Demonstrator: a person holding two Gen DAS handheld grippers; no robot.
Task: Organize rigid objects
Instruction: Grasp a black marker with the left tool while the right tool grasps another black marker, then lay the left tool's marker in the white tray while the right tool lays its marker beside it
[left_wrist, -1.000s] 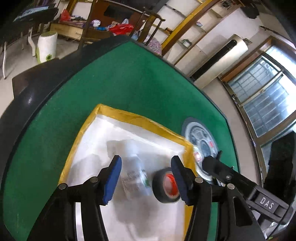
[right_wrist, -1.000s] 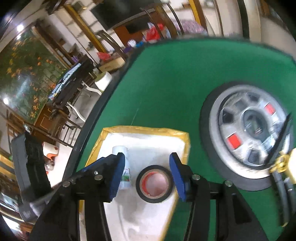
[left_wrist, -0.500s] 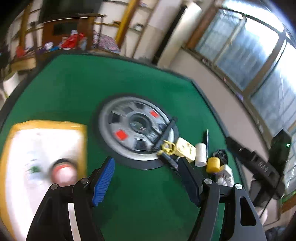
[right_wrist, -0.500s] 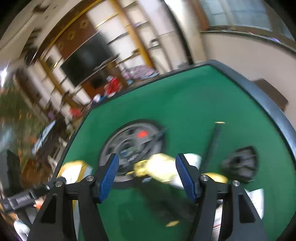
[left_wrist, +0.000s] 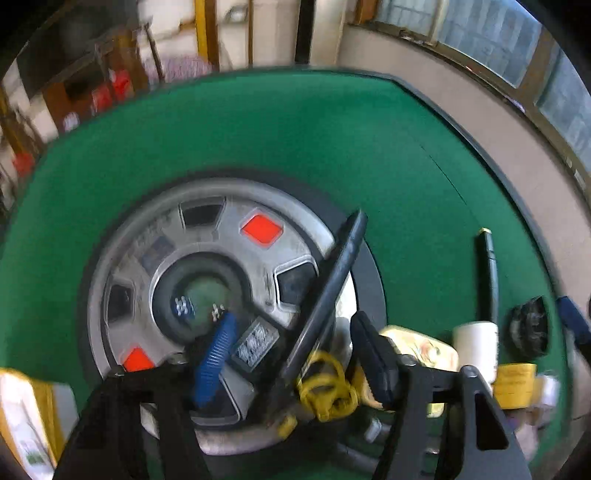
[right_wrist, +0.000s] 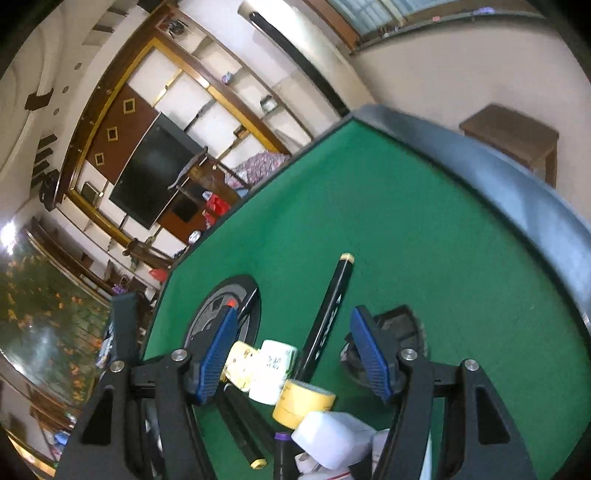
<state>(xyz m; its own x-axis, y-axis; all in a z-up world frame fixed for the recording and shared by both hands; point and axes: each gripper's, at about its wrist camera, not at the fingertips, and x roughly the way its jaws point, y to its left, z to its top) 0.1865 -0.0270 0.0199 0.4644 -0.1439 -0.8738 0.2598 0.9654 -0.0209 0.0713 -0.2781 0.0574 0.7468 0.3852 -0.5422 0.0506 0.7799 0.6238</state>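
Both tools are swinging off the tray to the clutter pile, left tool (left_wrist: 291, 354) narrowing around a black stick (left_wrist: 328, 291), right tool (right_wrist: 295, 354) half-open and empty, so next pick's coming.

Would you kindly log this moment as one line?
left tongs: closing, empty, over black rod | right tongs: open, empty, above yellow tape roll
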